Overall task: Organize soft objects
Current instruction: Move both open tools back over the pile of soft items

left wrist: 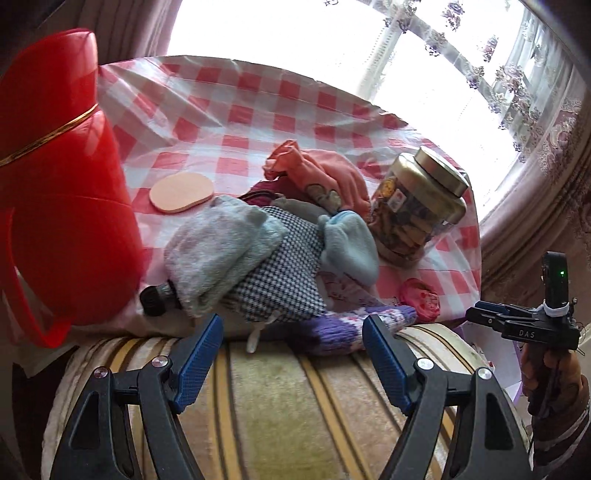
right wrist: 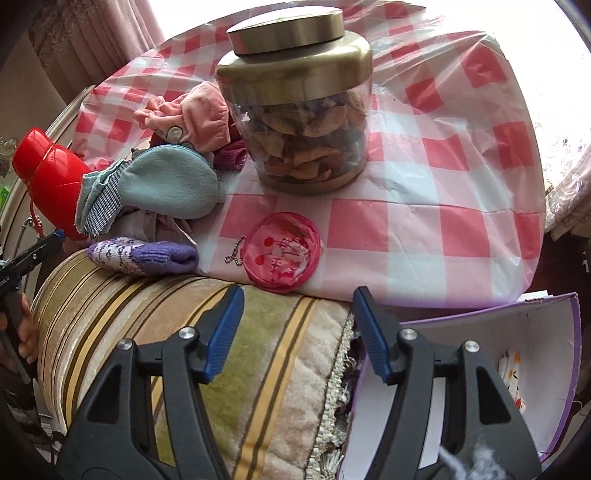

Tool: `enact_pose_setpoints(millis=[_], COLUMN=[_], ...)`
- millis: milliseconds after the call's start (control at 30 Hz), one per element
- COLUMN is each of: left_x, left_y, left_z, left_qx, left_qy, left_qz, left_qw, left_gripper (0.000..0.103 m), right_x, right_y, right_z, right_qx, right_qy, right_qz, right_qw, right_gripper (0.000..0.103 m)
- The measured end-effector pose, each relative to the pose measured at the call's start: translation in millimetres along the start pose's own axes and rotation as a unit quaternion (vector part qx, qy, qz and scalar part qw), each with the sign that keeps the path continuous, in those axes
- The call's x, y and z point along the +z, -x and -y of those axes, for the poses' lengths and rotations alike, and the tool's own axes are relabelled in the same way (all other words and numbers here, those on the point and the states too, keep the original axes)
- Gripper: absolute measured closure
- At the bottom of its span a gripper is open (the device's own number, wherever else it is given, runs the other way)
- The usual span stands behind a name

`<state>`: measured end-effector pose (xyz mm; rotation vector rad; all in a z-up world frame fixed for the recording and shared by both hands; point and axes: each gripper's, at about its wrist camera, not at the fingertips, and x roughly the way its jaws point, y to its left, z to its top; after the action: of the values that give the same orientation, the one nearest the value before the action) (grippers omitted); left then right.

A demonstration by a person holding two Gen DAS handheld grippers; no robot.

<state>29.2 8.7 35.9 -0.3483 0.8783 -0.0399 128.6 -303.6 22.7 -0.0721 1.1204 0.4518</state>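
Daylight from blown-out window (left wrist: pixel 295 33) behind table; fisheye bends edges; dark vignette corners; mild blur.

A heap of soft fabric pieces (left wrist: pixel 266 251) lies on the counter covered with a red-and-white checked plastic cloth (left wrist: pixel 236 107). Right of the heap stands a clear glass jar with a brass-coloured lid (right wrist: pixel 295 122); left of it, a tall red plastic flask (left wrist: pixel 55 177). Behind the heap lies a flat peach oval pad (left wrist: pixel 181 192). A round pink pouch (right wrist: pixel 284 254) sits before the jar at the near edge. A striped plush cushion (right wrist: pixel 207 354) lies before the counter, an open purple-edged cardboard box (right wrist: pixel 517 354) right of it
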Motion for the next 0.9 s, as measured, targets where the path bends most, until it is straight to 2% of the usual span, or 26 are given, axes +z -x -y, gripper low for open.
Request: enact_pose_setpoints(millis=[400, 500, 533, 567, 667, 733, 833, 900], left_x=[-1.6, 1.1, 2.0, 2.4, 6.5, 11.1, 17.2, 18.6], left_y=[4.0, -1.5, -4.8, -8.3, -20.5, -28.7, -39.3, -46.8], left_z=[-50.1, -56.8, -58.0, -57.9, -53.1, -49.4, -44.6, -41.5], left_qx=[0.067, 0.083, 0.086, 0.089, 0.098, 0.105, 0.133, 0.151], left_qy=[0.021, 0.017, 0.013, 0.007, -0.034, -0.068, -0.127, -0.172], left_qz=[-0.014, -0.027, -0.034, -0.042, -0.064, -0.077, -0.089, -0.100], left_qw=[0.9974, 0.9961, 0.9956, 0.9951, 0.9925, 0.9891, 0.9789, 0.9683], left_gripper=[0.025, 0.028, 0.033, 0.039, 0.049, 0.052, 0.052, 0.052], right_x=[16.2, 20.0, 21.3, 22.6, 25.8, 27.6, 30.2, 32.9], right_y=[-17.4, -21.2, -22.5, -24.0, -27.7, -30.1, -34.2, -36.5], right_z=[-41.7, -52.3, -55.5, -59.0, -68.5, -73.7, -82.6, -87.4], right_qx=[0.019, 0.024, 0.026, 0.028, 0.034, 0.037, 0.044, 0.049], right_qy=[0.033, 0.044, 0.046, 0.049, 0.060, 0.067, 0.074, 0.077], right_qz=[-0.009, -0.011, -0.012, -0.013, -0.015, -0.016, -0.018, -0.018], right_qw=[0.999, 0.999, 0.999, 0.998, 0.998, 0.997, 0.996, 0.996], right_gripper=[0.033, 0.032, 0.032, 0.032, 0.031, 0.031, 0.031, 0.031])
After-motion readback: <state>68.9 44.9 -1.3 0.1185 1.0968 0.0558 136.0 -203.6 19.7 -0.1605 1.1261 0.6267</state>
